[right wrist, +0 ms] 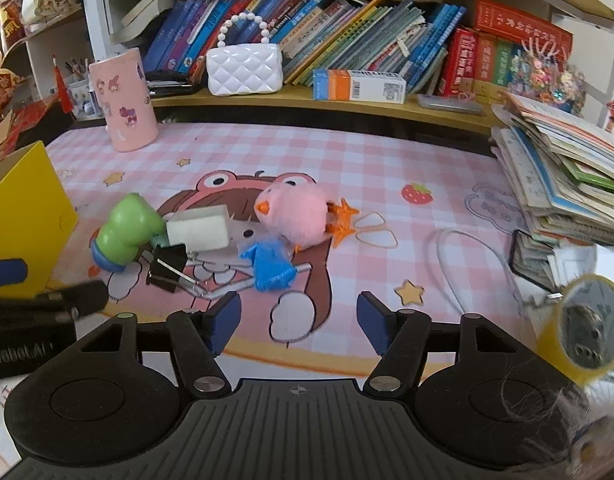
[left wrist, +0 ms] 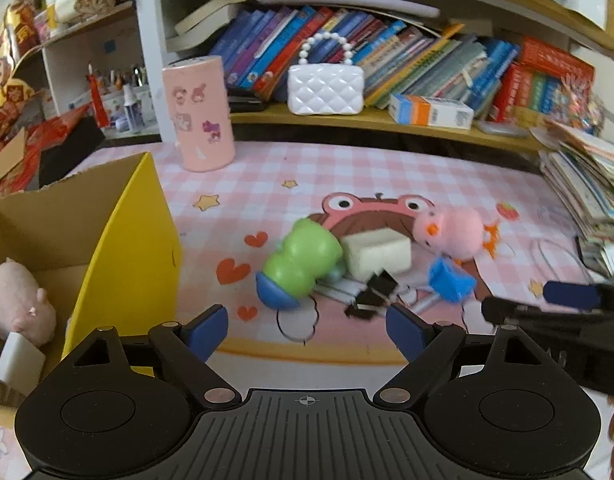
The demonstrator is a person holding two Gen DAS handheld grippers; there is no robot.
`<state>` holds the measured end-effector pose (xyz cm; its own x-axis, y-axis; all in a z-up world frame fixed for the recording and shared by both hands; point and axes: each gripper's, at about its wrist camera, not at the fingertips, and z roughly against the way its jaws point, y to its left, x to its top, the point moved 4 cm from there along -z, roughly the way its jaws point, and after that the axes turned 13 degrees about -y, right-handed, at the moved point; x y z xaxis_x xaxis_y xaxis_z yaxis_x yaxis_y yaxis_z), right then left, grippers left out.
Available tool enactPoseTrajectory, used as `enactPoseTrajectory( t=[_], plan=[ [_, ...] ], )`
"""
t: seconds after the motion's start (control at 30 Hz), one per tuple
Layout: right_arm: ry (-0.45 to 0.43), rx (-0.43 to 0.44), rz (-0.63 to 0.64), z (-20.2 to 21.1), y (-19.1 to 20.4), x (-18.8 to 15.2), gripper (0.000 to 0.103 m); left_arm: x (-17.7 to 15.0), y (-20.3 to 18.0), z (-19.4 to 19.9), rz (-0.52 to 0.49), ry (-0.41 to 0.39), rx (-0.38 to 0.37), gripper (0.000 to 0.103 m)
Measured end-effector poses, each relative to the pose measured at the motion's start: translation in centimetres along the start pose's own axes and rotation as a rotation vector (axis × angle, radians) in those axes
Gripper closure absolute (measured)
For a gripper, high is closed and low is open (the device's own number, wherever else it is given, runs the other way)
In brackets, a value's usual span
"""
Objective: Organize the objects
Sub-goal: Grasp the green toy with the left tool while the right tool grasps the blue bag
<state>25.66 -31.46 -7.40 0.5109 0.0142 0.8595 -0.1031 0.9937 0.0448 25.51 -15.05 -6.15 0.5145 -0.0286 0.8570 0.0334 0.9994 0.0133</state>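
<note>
Left wrist view: left gripper at bottom centre, fingers wide apart, nothing btwn them, held over the pink checked mat. Toy cluster sits mid-frame just beyond the fingertips: green toy w/ blue base lying on its side, touching a white sponge block to its right; pink plush chick right of the sponge; blue plastic piece below the chick; black binder clip below the sponge, blurred. Yellow cardboard box at left, open top, w/ a pink plush pig and a white block inside. Pink cylinder w/ stickers upright at upper left of mat. White quilted purse on the shelf behind, books behind it. Right gripper comes in at right edge, lower part.

Right wrist view: right gripper bottom centre, fingers moderately apart, empty, over the mat. Same cluster sits centre-left: green toy, sponge, chick, blue piece, clip. Box corner at left edge. Left gripper's finger shows at lower left. Yellow tape roll at lower right edge. Stack of books at right.
</note>
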Motion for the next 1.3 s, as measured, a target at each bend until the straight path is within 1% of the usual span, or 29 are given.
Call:
enactPoseTrajectory(
  t=[0.03, 0.1, 0.23, 0.4, 0.43, 0.5, 0.57, 0.6, 0.67, 0.7, 0.73, 0.77, 0.9, 1.07, 1.17, 1.3],
  plan=[
    [-0.003, 0.01, 0.008, -0.6, 0.1, 0.0, 0.042, 0.1, 0.1, -0.5, 0.002, 0.003, 0.003, 0.015],
    [-0.006, 0.03, 0.03, -1.7, 0.4, 0.1, 0.045, 0.4, 0.3, -1.8, 0.007, 0.013, 0.016, 0.015],
    [0.025, 0.051, 0.056, -4.4, 0.8, 0.1, 0.049, 0.7, 1.0, -4.1, 0.05, 0.033, 0.035, 0.015],
    [0.065, 0.062, 0.051, -6.9, 0.9, 0.0, 0.05, 0.7, 1.0, -6.5, 0.028, 0.061, 0.048, 0.02],
    [0.071, 0.066, 0.053, -7.3, 1.0, 0.0, 0.052, 0.8, 1.0, -6.9, 0.023, 0.064, 0.048, 0.021],
    [0.082, 0.071, 0.054, -7.9, 1.1, 0.0, 0.059, 0.8, 0.8, -7.7, 0.009, 0.072, 0.047, 0.024],
    [0.09, 0.078, 0.051, -8.2, 1.1, -0.1, 0.063, 0.8, 0.6, -8.4, 0.003, 0.079, 0.041, 0.026],
    [0.088, 0.079, 0.054, -8.3, 1.1, -0.1, 0.067, 0.8, 0.5, -8.7, 0.002, 0.079, 0.037, 0.027],
    [0.086, 0.087, 0.063, -8.2, 1.2, -0.1, 0.073, 0.8, 0.1, -9.1, -0.013, 0.077, 0.025, 0.033],
    [0.088, 0.084, 0.065, -8.3, 1.2, 0.0, 0.073, 0.8, -0.1, -9.3, -0.018, 0.075, 0.017, 0.039],
    [0.088, 0.084, 0.063, -8.2, 1.1, 0.0, 0.073, 0.7, -0.2, -9.5, -0.021, 0.077, 0.007, 0.05],
    [0.086, 0.084, 0.059, -8.0, 1.1, 0.0, 0.074, 0.6, -0.3, -9.6, -0.022, 0.081, -0.001, 0.052],
    [0.066, 0.08, 0.039, -6.9, 0.5, 0.4, 0.074, 0.8, -0.1, -8.8, -0.017, 0.059, -0.001, 0.055],
    [0.052, 0.08, -0.01, -4.8, 0.0, 0.7, 0.074, 1.5, 0.5, -5.5, 0.013, -0.012, -0.006, 0.056],
    [0.046, 0.08, -0.035, -3.1, 0.0, 0.7, 0.074, 1.3, 1.0, -3.7, 0.039, -0.017, -0.018, 0.056],
    [0.035, 0.102, -0.036, -0.7, 0.7, 0.3, 0.074, 0.9, 1.3, -0.8, 0.082, -0.026, -0.04, 0.056]
  ],
)
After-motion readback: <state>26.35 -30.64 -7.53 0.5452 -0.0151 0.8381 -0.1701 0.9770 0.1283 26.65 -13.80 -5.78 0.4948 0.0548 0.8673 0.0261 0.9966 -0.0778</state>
